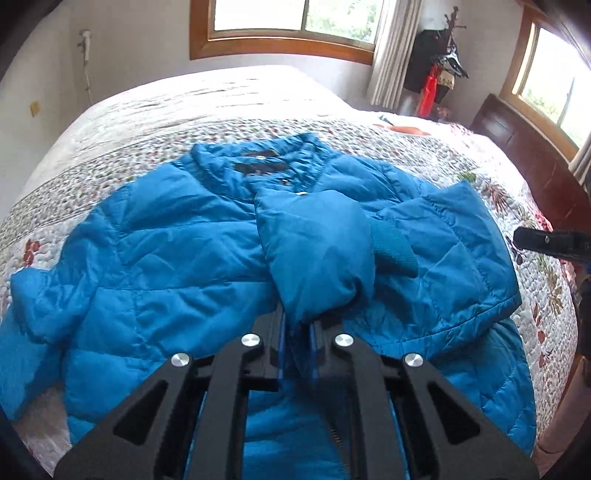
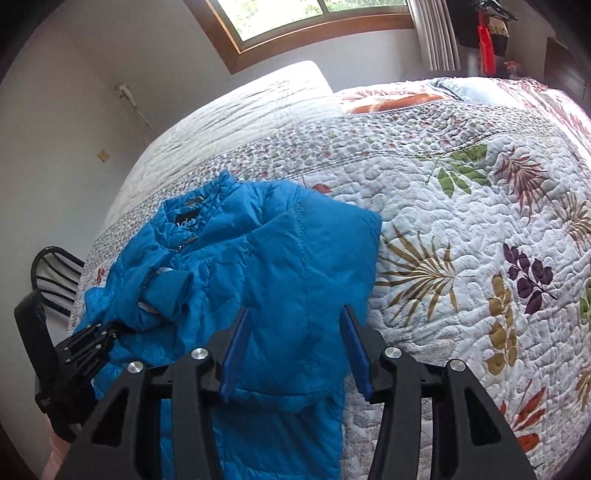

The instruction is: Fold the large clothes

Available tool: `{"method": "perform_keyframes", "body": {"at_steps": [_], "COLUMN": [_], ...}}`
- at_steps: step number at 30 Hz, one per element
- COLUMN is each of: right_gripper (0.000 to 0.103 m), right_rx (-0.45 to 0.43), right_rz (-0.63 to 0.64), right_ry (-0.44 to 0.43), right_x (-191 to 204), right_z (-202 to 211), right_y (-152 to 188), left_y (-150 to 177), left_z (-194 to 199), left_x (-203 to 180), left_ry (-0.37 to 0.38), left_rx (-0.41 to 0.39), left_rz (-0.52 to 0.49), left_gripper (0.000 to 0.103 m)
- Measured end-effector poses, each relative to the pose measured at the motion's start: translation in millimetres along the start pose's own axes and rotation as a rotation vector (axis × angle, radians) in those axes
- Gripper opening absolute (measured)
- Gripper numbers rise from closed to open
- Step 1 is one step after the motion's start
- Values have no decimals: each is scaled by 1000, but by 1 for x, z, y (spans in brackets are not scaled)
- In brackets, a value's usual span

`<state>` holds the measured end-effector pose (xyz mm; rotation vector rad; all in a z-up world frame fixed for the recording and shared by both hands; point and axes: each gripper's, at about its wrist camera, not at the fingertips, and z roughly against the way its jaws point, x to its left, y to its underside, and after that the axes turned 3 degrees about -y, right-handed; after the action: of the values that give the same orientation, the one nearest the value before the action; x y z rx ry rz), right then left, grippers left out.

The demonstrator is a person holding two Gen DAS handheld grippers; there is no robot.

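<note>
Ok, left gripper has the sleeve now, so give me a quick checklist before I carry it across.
1. Left gripper shut on the sleeve: ok.
2. Right gripper open, pads clear of fabric: ok.
3. Jacket lying on the quilt: ok.
4. Right side already folded in: ok.
5. Other sleeve folded in: not ok, it sprawls outward.
6. Grip catching only the sleeve, no body layer: cannot tell.

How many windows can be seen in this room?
2. One window is in the wall beyond the far side of the bed; the other window is in the right-hand wall above the dark headboard. Others may lie out of view.
</note>
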<state>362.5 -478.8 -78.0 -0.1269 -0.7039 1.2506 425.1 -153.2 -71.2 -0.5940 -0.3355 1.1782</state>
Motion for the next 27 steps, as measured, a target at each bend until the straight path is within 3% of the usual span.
{"method": "perform_keyframes", "body": {"at_steps": [3,8,14,16,18,19,22,27], "right_gripper": [50,50,50,50,50,50,50,50], "right_rx": [47,114,108,101,90,78,38,44], "right_rz": [38,90,164,155,141,145,172,175], "right_ry": [5,94,204,189,178,176,145,105], "right_x": [14,29,48,46,47,49,60,65], "right_z": [-23,-68,-83,-78,-67,-61,-42,-39], "right_y": [3,11,20,18,16,15,13,13], "left_y": [1,8,17,16,14,12,5,-12], "left_z": [7,-10,-41,-36,-28,-22,-9,-18], "left_x": [25,53,64,64,64,64,54,21], "left_ry": [-42,-70,-84,-110,-142,-155,-175,-245], "left_rx": [-28,15,72,70,52,32,-16,-16], "left_rz": [27,64,67,55,50,47,-1,-116], "left_gripper": [8,8,14,25,52,57,65,73]}}
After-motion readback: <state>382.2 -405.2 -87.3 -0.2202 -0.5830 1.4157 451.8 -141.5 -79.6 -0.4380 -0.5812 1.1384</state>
